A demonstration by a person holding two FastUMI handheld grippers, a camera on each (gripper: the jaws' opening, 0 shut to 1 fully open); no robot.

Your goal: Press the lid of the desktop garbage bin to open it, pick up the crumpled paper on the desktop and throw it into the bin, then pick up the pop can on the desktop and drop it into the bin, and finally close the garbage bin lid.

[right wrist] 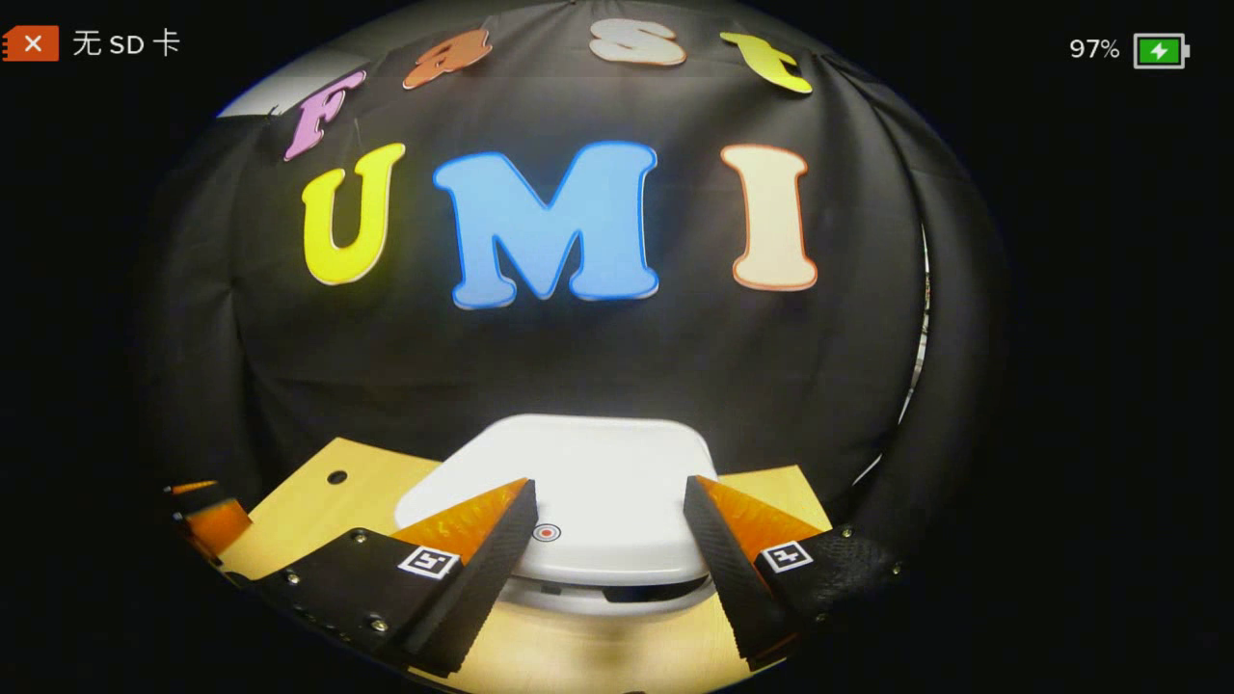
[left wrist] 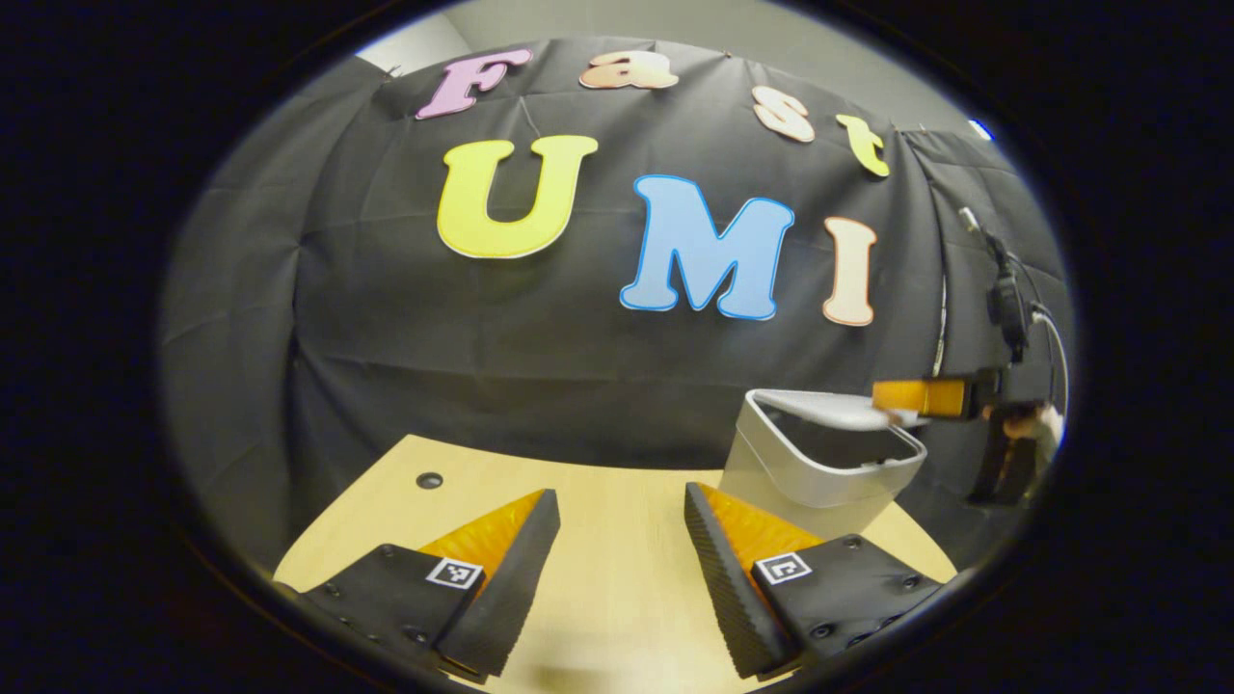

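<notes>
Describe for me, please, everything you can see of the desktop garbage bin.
The white, rounded-square plastic garbage bin stands upright on the light wooden desktop near its far right edge, before the black cloth wall. Its body tapers downward and looks pale grey-white. In the right gripper view its smooth white lid lies nearly flat with a dark gap beneath the front edge and a small red-ringed dot near it. The right gripper reaches over its rim; contact is unclear.

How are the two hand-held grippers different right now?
1. The left hand-held gripper points over bare table; the right hand-held gripper reaches over the bin's lid.
2. The left one is apart from the bin, off to its side; the right one is right at its top.

Same: both are open and hold nothing.
</notes>
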